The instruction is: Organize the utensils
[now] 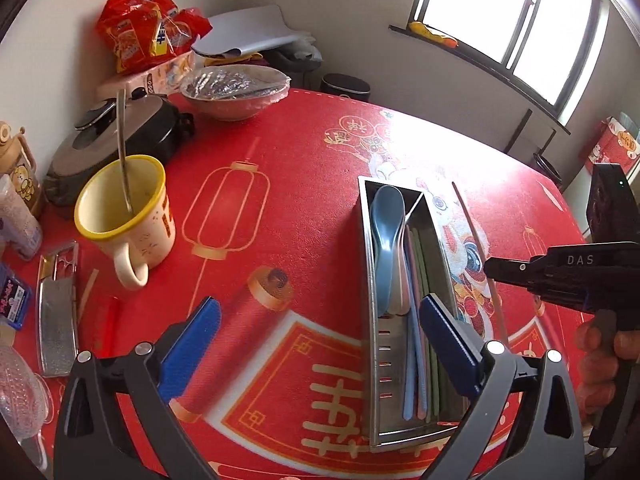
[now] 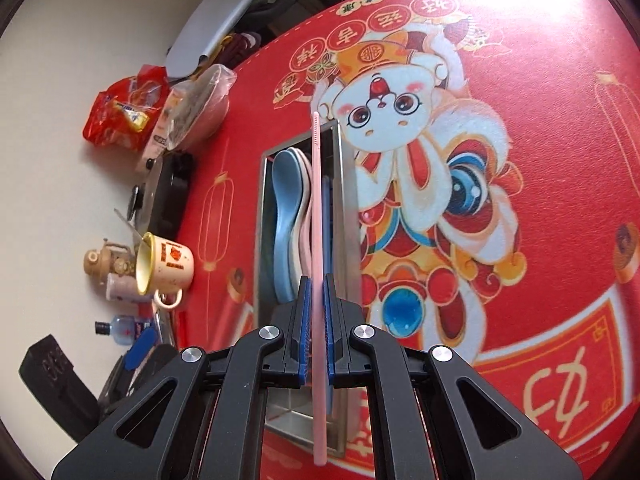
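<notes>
Right gripper [image 2: 316, 320] — pink chopstick [image 2: 318, 216] clamped

In the right wrist view, the pink chopstick [image 2: 320, 240] hides part of the metal utensil box [image 2: 265, 208], whose near end sits behind the right gripper [image 2: 316, 312]. In the left wrist view, spoons [image 1: 386, 220] overlap, their count unclear.

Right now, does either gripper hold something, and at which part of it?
The right gripper is shut on a pink chopstick, clamping its middle part above the steel utensil tray. The left gripper is open and empty.
</notes>
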Demonstrator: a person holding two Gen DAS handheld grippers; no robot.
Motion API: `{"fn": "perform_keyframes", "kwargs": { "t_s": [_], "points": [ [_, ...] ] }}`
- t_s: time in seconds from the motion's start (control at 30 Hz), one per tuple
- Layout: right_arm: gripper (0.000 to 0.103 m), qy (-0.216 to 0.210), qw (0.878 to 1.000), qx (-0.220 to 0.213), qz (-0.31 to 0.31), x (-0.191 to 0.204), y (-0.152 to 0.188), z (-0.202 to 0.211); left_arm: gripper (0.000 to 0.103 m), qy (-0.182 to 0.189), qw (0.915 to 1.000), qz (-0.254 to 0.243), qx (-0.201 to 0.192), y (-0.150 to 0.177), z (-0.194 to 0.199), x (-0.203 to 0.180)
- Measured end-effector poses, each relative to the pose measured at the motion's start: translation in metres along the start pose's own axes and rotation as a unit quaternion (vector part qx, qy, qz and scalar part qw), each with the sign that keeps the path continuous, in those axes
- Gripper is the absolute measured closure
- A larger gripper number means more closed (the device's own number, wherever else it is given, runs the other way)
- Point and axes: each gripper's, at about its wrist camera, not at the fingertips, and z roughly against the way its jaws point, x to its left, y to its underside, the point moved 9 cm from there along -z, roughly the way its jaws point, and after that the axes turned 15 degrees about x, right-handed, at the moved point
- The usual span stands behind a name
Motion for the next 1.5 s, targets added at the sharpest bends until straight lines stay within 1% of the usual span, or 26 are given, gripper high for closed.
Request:
{"fn": "perform_keyframes", "kwargs": {
  "t_s": [0.13, 0.4, 0.57, 0.67, 0.87, 0.97, 1.07, 1.2, 1.27, 1.4, 1.47, 1.5],
  "points": [
    [0.097, 0.005, 1.000, 0.016, -0.019, 0.005, 0.001, -0.021, 0.006, -0.007, 0.9999, 0.004, -0.014, -0.002, 0.010, 0.010],
    [0.097, 0.028, 0.998, 0.034, -0.033, 0.003, 0.002, -0.044, 0.006, -0.004, 0.9998, 0.009, -0.016, -0.002, 0.019, 0.025],
    [0.097, 0.051, 0.998, 0.040, -0.020, 0.005, 0.003, -0.050, 0.006, -0.002, 0.9997, 0.008, -0.022, -0.003, 0.022, 0.026],
    [0.097, 0.058, 0.997, 0.044, -0.017, 0.005, 0.003, -0.052, 0.006, -0.001, 0.9997, 0.008, -0.024, -0.003, 0.023, 0.024],
    [0.095, 0.058, 0.997, 0.057, -0.017, 0.005, 0.004, -0.057, 0.006, -0.005, 0.9997, 0.004, -0.025, -0.002, 0.025, 0.019],
    [0.095, 0.059, 0.997, 0.056, -0.014, 0.006, 0.004, -0.055, 0.006, -0.010, 0.9996, 0.004, -0.026, -0.004, 0.028, 0.017],
    [0.095, 0.066, 0.997, 0.043, 0.001, 0.008, 0.003, -0.045, 0.006, -0.017, 0.9995, 0.002, -0.026, -0.007, 0.031, 0.014],
    [0.095, 0.079, 0.996, 0.012, 0.028, 0.010, -0.001, -0.017, 0.006, -0.020, 0.9994, 0.001, -0.027, -0.014, 0.035, 0.005],
    [0.095, 0.087, 0.995, -0.005, 0.040, 0.009, -0.003, 0.000, 0.006, -0.021, 0.9993, -0.002, -0.031, -0.019, 0.038, -0.003],
    [0.095, 0.112, 0.990, -0.057, 0.066, 0.001, -0.005, 0.049, 0.006, -0.022, 0.9985, -0.019, -0.046, -0.031, 0.051, -0.026],
    [0.090, 0.125, 0.985, -0.086, 0.080, -0.004, -0.005, 0.077, 0.006, -0.019, 0.9979, -0.028, -0.055, -0.038, 0.059, -0.040],
    [0.076, 0.133, 0.982, -0.103, 0.084, -0.007, -0.004, 0.093, 0.006, -0.018, 0.9977, -0.031, -0.058, -0.041, 0.063, -0.047]
  ]
}}
